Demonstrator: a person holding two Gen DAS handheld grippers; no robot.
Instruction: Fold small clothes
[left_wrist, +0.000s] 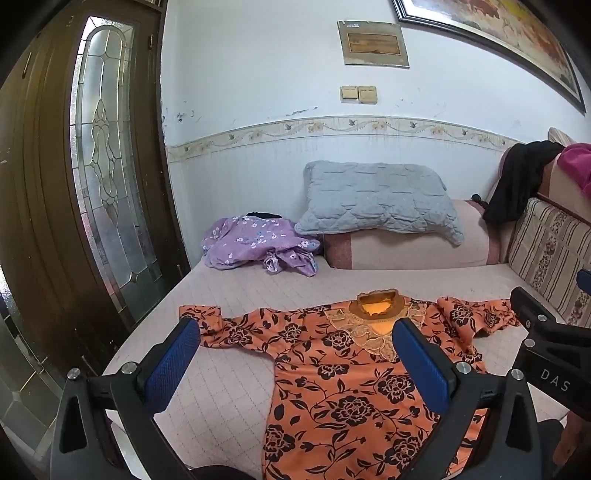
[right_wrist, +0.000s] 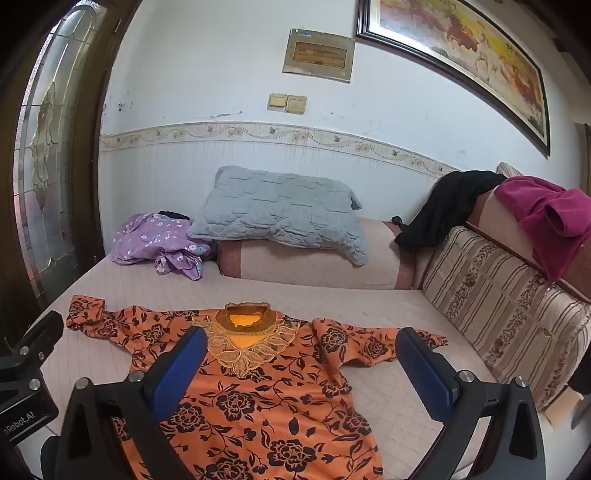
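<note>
An orange blouse with black flowers (left_wrist: 343, 391) lies flat on the pale mattress (left_wrist: 221, 376), collar away from me, both sleeves spread out. It also shows in the right wrist view (right_wrist: 258, 398). My left gripper (left_wrist: 295, 354) is open and empty above the blouse's left half. My right gripper (right_wrist: 301, 365) is open and empty above its right half. The right gripper's body shows at the right edge of the left wrist view (left_wrist: 554, 343). The left gripper's body shows at the left edge of the right wrist view (right_wrist: 26, 369).
A crumpled purple floral garment (left_wrist: 258, 243) lies at the mattress's far left. A grey quilted pillow (left_wrist: 376, 199) rests on a pink bolster (left_wrist: 406, 247). A striped sofa back (right_wrist: 498, 314) with black (right_wrist: 443, 206) and magenta (right_wrist: 554, 218) clothes lines the right. A wooden glass door (left_wrist: 103, 147) stands left.
</note>
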